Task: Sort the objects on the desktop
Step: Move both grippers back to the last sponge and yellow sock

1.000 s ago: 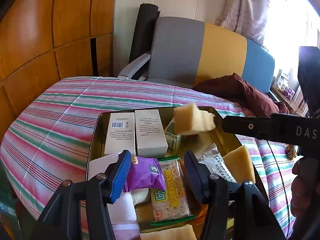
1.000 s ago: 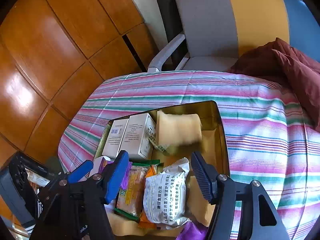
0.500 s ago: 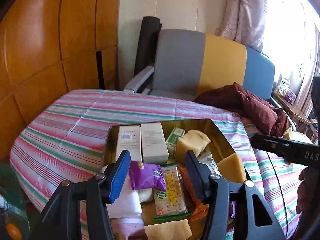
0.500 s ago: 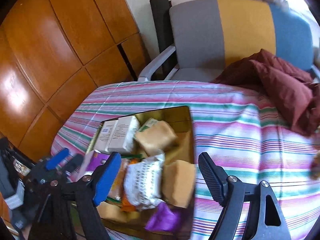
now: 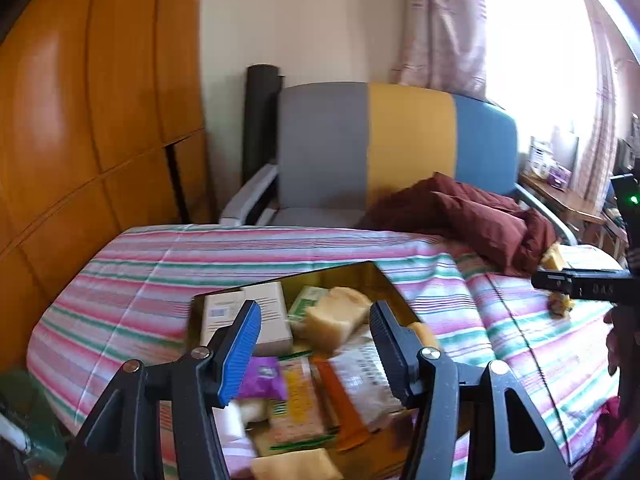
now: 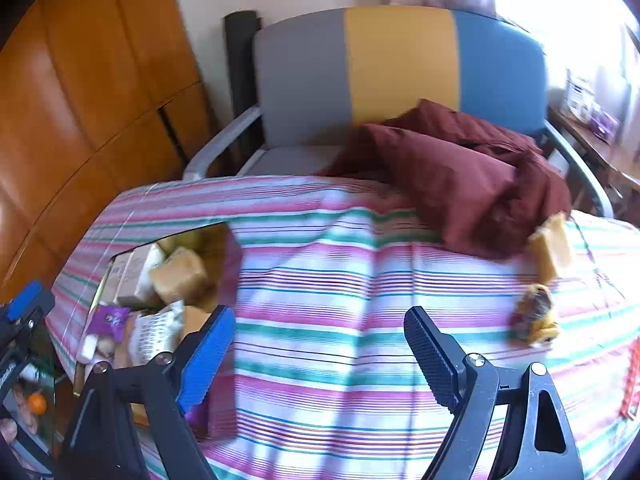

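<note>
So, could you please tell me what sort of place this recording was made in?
Probably a lived-in room at home: a grey, yellow and blue upholstered armchair, a pale patterned window curtain, orange-brown wooden wall panels, and a pink, green and white striped cloth covering the work surface.

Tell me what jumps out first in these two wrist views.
The gold tray crammed with snacks and boxes sits on the striped tablecloth, a tan sponge block lying on top of the pile. Behind the table stands a grey, yellow and blue chair with a maroon cloth spilling onto the table edge. The right tool, its jaws opening with nothing between them, points at bare cloth; another tan block lies far right.
</note>
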### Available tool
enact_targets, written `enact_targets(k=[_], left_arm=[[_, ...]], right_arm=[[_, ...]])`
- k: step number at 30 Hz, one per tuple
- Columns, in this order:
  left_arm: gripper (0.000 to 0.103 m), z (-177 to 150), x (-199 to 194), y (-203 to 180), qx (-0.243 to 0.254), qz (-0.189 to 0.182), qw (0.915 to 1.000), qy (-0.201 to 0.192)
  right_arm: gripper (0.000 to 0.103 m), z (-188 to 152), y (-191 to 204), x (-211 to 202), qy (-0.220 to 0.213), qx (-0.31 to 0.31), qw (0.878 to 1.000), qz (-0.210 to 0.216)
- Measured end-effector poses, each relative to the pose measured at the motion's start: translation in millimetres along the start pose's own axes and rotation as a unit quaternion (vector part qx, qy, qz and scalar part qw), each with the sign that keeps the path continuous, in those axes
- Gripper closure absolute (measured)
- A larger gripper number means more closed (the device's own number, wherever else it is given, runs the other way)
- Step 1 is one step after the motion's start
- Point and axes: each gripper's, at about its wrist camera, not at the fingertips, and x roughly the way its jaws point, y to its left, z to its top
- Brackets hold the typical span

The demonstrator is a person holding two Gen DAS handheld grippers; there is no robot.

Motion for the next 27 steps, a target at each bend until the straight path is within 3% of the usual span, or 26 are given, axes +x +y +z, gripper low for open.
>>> enact_targets(k=[9, 16, 21, 27], left_arm=[[0.045, 7.0, 9.0, -52.0, 0.044, -0.084, 0.9954, 0.012], [0.045, 7.1, 30.2, -89.5, 0.059, -0.138, 0.9871, 0.056], [0.045, 2.2, 39.4, -111.3, 0.078, -0.151, 0.9827, 0.074], [0.045, 0.4, 53.1, -128.5, 0.088, -0.168, 0.9771, 0.097]], right_arm=[[0.019, 2.7, -96.5, -20.4, -0.008, 0.085, 0.996, -0.041], [0.021, 3.4, -177.5, -29.6, -0.014, 0.171, 0.983, -0.071], [0.024, 1.0, -218.0, -16.4, 0.004, 0.216, 0.973, -0.085], [0.025, -1.4, -235.0, 23.0, 0.042, 0.218, 0.972, -0.071]])
